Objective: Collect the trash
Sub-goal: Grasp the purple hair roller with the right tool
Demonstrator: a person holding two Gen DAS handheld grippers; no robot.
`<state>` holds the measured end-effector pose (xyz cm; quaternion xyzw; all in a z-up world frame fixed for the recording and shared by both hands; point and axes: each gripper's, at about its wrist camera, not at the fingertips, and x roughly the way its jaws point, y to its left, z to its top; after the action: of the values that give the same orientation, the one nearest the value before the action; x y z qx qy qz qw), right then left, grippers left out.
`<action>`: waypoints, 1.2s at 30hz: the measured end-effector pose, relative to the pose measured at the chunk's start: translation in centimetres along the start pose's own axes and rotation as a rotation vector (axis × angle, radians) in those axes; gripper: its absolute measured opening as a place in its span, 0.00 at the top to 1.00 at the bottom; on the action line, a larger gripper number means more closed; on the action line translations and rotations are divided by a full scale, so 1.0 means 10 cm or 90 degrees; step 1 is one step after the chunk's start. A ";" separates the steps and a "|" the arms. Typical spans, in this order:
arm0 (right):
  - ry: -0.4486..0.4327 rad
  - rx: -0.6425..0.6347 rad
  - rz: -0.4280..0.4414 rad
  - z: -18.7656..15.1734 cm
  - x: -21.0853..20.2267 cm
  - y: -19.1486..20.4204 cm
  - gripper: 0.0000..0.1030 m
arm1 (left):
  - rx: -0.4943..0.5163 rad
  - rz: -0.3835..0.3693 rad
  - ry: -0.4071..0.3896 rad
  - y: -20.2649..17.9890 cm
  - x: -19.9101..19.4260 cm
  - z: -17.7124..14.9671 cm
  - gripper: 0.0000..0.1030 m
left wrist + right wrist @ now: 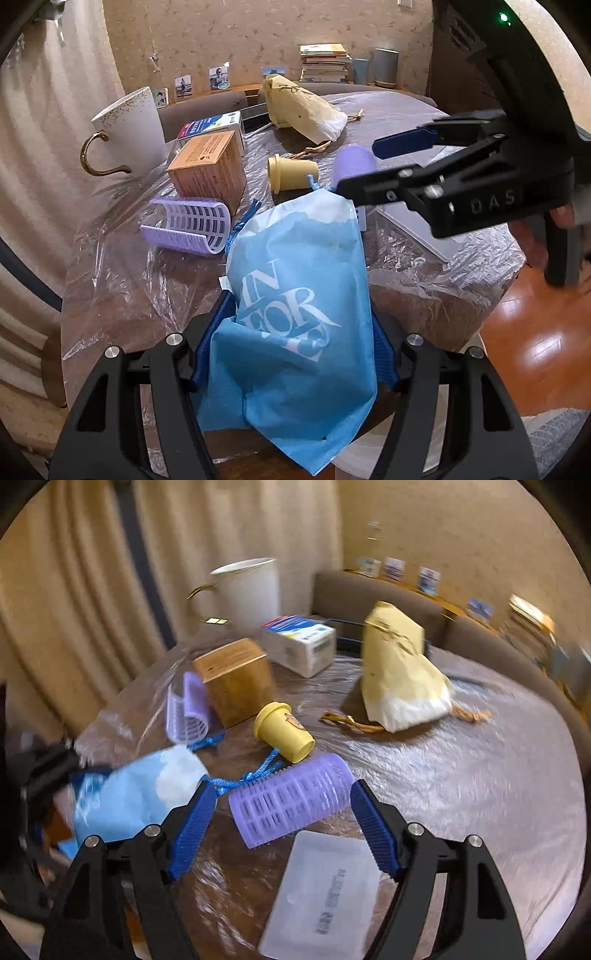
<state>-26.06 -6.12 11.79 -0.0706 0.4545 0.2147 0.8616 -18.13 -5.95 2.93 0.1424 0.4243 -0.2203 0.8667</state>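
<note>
Blue nonwoven drawstring bag (295,317): soft, crumpled, clamped in left hand-held gripper (291,350) over film-covered bench (461,775). Ribbed lilac cylindrical roller (291,799): lying between right hand-held gripper (282,825) pads, jaws wide, angled downward.

The left gripper (291,350) holds a blue drawstring bag (295,314) between its jaws, the blue pads pressed against the bag's sides. The bag reaches forward over the plastic-covered desk (118,280). The right gripper (365,166) comes in from the right with its jaws apart, above the bag's top end. Just behind it lies a purple hair roller (354,160); a yellow toy cup (291,171) lies on its side beside that. Left of the bag sit a split purple roller (188,225), a brown box (208,168) and a white mug (129,125). A yellow bag (303,107) lies farther back.
</note>
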 end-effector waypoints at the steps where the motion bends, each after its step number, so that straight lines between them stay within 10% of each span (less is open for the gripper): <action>1: 0.004 -0.017 0.007 0.01 0.00 0.01 0.27 | 0.002 -0.001 0.000 0.00 0.00 0.00 0.35; 18: 0.087 -0.242 0.008 0.15 0.23 0.14 0.15 | 0.026 -0.007 0.014 0.14 0.02 0.06 0.35; 24: 0.114 -0.197 0.025 0.24 0.34 0.05 0.32 | 0.047 0.018 0.017 0.10 0.06 0.09 0.35; 36: 0.035 -0.019 -0.050 0.16 -0.05 -0.41 0.32 | -0.008 0.008 0.004 0.16 -0.01 0.05 0.52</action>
<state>-23.34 -9.46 12.81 -0.1075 0.4718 0.1853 0.8553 -17.05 -4.74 3.39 0.1402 0.4278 -0.2115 0.8675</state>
